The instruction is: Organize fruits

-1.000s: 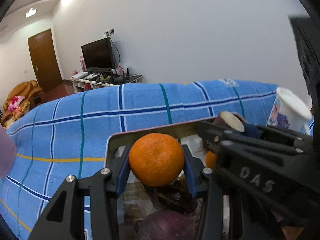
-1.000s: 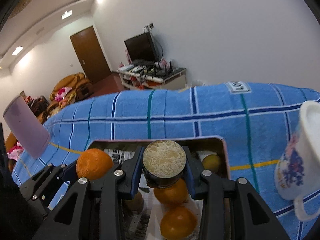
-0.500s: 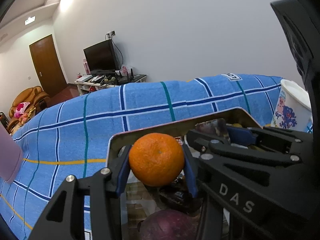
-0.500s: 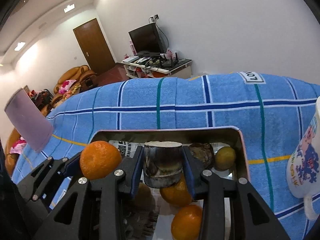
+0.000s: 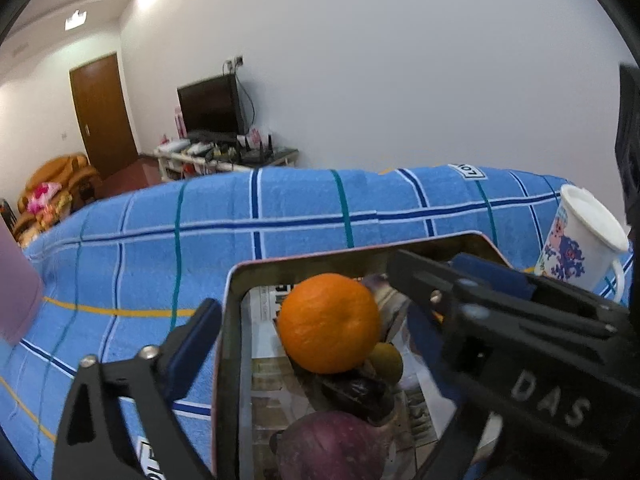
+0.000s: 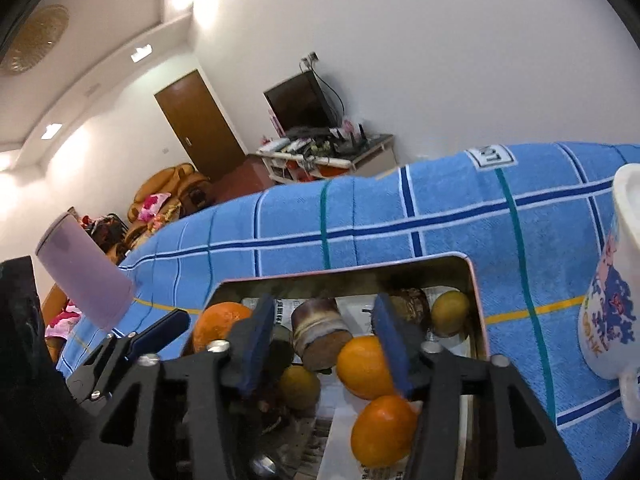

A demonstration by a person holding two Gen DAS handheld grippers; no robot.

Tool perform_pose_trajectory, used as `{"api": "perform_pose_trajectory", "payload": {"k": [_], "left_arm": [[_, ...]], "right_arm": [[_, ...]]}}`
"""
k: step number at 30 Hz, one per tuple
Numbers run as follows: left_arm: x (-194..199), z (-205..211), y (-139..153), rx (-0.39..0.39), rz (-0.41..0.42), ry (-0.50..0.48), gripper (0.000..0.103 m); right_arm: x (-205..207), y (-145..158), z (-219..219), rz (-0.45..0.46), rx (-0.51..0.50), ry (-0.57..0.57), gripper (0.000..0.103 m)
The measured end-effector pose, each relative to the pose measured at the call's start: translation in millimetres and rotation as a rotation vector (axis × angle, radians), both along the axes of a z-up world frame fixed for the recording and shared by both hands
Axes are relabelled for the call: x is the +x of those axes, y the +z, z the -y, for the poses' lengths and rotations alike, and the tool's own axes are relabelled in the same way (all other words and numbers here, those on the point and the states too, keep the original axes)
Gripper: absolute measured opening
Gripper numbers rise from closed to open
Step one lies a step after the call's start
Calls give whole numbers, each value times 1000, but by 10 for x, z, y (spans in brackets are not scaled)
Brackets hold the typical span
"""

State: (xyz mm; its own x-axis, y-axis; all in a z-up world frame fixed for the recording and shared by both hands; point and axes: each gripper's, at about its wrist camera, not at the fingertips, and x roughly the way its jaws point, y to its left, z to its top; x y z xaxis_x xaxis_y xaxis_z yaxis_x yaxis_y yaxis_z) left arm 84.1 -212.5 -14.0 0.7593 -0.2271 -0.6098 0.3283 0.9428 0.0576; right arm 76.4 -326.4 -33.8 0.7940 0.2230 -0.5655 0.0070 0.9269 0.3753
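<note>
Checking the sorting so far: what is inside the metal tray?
In the tray: oranges, yellowish fruits, a cut brown chunk, newspaper lining. The jaws hide the near end.

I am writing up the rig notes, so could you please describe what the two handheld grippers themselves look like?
Both are matte black. The left gripper and right gripper have angular black plastic linkage arms with triangular cut-outs and silver screws at the joints. The fingers end in flat blue pads. White raised letters "DAS" mark the right gripper's side. No cables or sleeves show.

White walls [image 5: 400,60], brown door [image 5: 104,116], television [image 5: 210,106], orange armchair [image 6: 168,196].
</note>
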Motion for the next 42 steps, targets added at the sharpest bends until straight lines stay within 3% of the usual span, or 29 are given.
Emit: {"api": "perform_pose_trajectory", "payload": {"k": [2, 4, 7, 15, 21, 31, 42], "left_arm": [[-86, -5, 19, 27, 60, 21, 99], [-152, -47, 49, 34, 108, 40, 100], [-204, -183, 74, 6, 124, 70, 103], [-310, -421, 123, -80, 188, 124, 103], [-443, -451, 155, -79, 247, 121, 103], [-569, -486, 170, -83, 248, 93, 103], [-905, -614, 195, -97, 286, 74, 103]], "right_arm": [[-111, 53, -6, 48, -12, -20, 80], [-184, 107, 14, 82, 8, -17, 81], [-326, 179, 71, 136, 14, -58, 81], [-726, 265, -19, 311, -237, -317, 81], [-879, 320, -72, 338, -283, -347, 81], [-1112, 356, -256, 341, -367, -341, 81], [-1633, 413, -329, 426, -326, -367, 82]]}}
